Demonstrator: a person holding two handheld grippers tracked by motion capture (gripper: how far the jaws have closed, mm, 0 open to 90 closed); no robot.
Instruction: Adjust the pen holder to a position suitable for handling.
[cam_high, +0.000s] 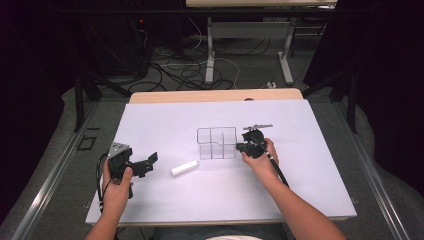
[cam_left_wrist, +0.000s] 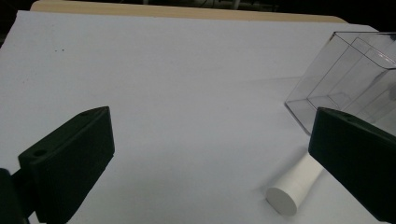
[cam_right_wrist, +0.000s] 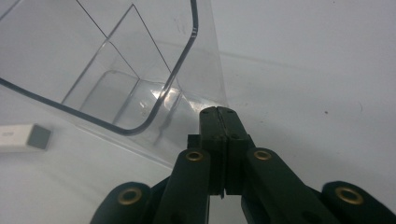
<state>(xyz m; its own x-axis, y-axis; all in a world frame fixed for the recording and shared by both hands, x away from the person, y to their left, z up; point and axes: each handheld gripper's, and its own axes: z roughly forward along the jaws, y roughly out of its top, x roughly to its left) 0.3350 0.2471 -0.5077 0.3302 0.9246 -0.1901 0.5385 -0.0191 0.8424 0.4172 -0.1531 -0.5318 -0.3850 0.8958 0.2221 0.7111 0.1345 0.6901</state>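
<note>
A clear plastic box (cam_high: 216, 143) with inner dividers stands at the middle of the white table top (cam_high: 165, 120). My right gripper (cam_high: 245, 146) is shut, and its tips rest against the outside of the box's right wall. In the right gripper view the closed jaws of this gripper (cam_right_wrist: 218, 114) meet the box (cam_right_wrist: 107, 70) low on its wall, with nothing seen between them. A white cylinder (cam_high: 184, 168) lies on its side to the left of the box. My left gripper (cam_high: 145, 164) is open and points at the cylinder (cam_left_wrist: 292, 189) from the left, a little short of it; the box (cam_left_wrist: 345, 84) sits beyond.
The table's wooden far edge (cam_high: 215, 95) shows behind the white top. Past it are table legs (cam_high: 210, 50) and cables on the floor. The cylinder (cam_right_wrist: 23, 136) shows at the left of the right gripper view.
</note>
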